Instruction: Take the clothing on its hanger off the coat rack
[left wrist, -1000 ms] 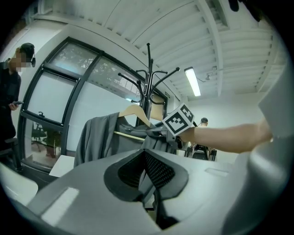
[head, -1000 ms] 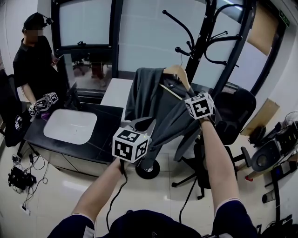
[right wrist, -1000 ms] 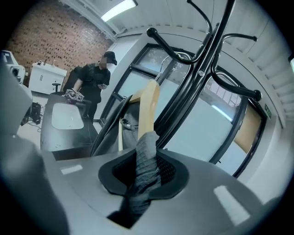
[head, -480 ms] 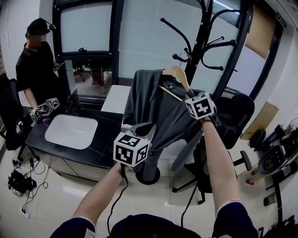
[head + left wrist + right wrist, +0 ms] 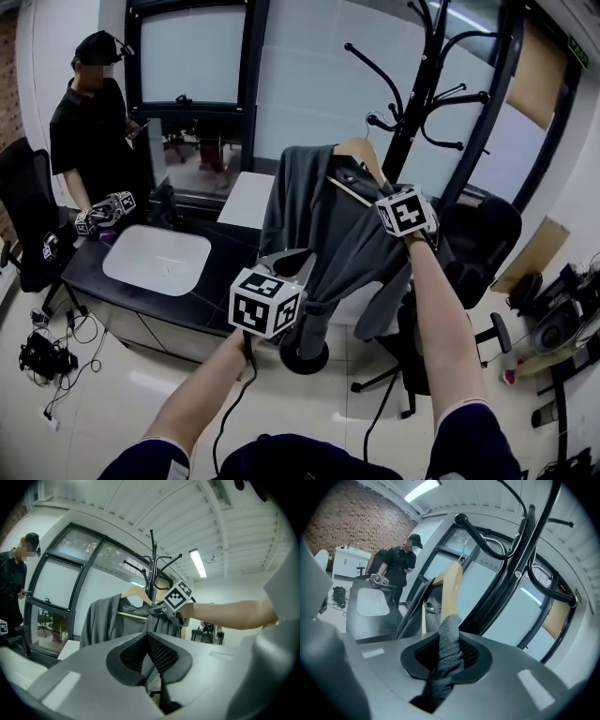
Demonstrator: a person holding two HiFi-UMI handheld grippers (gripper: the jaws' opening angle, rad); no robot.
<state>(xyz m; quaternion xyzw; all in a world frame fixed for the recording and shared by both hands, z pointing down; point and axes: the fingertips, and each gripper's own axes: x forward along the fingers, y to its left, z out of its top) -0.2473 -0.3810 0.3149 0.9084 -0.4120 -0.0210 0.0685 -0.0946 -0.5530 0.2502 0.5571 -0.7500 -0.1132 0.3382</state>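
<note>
A grey garment (image 5: 328, 225) hangs on a wooden hanger (image 5: 361, 155), just left of the black coat rack (image 5: 422, 94). The hanger's metal hook sits beside the rack's pole; I cannot tell whether it touches a branch. My right gripper (image 5: 382, 195) is shut on the garment's fabric (image 5: 449, 639) at the hanger's right shoulder, with the wooden hanger (image 5: 451, 590) rising just beyond the jaws. My left gripper (image 5: 286, 261) is lower, by the garment's lower edge. Its pads (image 5: 159, 651) meet with nothing between them, and the garment (image 5: 101, 616) hangs farther off.
A black desk (image 5: 211, 300) with a white tray (image 5: 157, 261) stands on the left. A person in black (image 5: 94, 131) stands behind it holding grippers. An office chair (image 5: 478, 234) is right of the rack, and the rack's round base (image 5: 305, 356) is below the garment. Cables (image 5: 42, 356) lie on the floor.
The head view has swung a little, so the desk and the person sit farther right in frame. Both grippers keep their places against the garment and hanger.
</note>
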